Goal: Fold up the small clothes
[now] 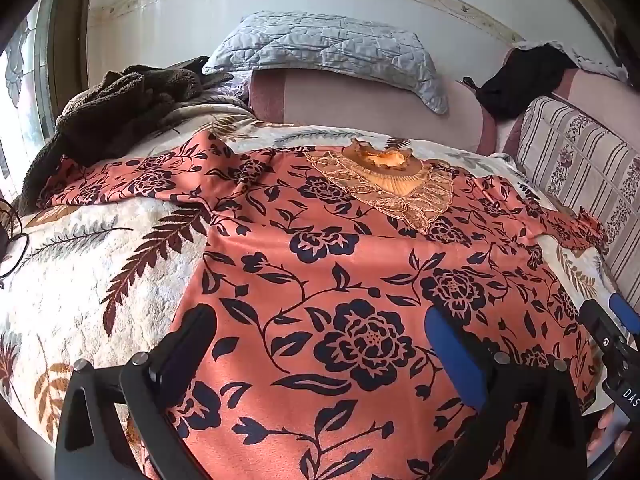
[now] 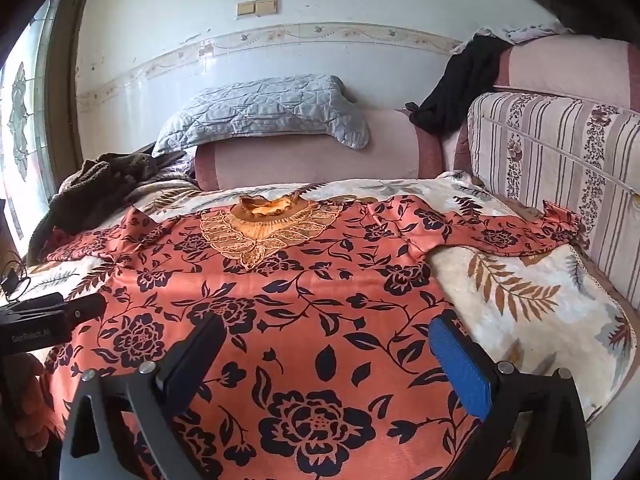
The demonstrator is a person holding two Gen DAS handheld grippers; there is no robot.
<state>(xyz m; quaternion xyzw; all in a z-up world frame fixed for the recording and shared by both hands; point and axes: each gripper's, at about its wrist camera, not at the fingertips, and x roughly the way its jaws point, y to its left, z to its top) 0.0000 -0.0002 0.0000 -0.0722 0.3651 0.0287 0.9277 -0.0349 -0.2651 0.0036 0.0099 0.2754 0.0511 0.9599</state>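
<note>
An orange blouse (image 1: pixel 320 248) with dark flower print and a gold embroidered collar (image 1: pixel 380 180) lies flat on the bed, both sleeves spread sideways. It also shows in the right wrist view (image 2: pixel 300 300), with its right sleeve (image 2: pixel 500 232) reaching toward the sofa. My left gripper (image 1: pixel 320 340) is open above the blouse's lower left part. My right gripper (image 2: pixel 332 344) is open above its lower right part. Each gripper shows at the other view's edge: the right gripper (image 1: pixel 612 328) and the left gripper (image 2: pixel 60 316).
A cream blanket with a leaf pattern (image 1: pixel 100 260) covers the bed. A brown fleece (image 1: pixel 120 100) lies at the back left. A pink bolster (image 2: pixel 312 152) with a grey quilted pillow (image 2: pixel 264 108) lies behind. A striped sofa cushion (image 2: pixel 560 176) stands on the right, a black garment (image 2: pixel 460 84) over it.
</note>
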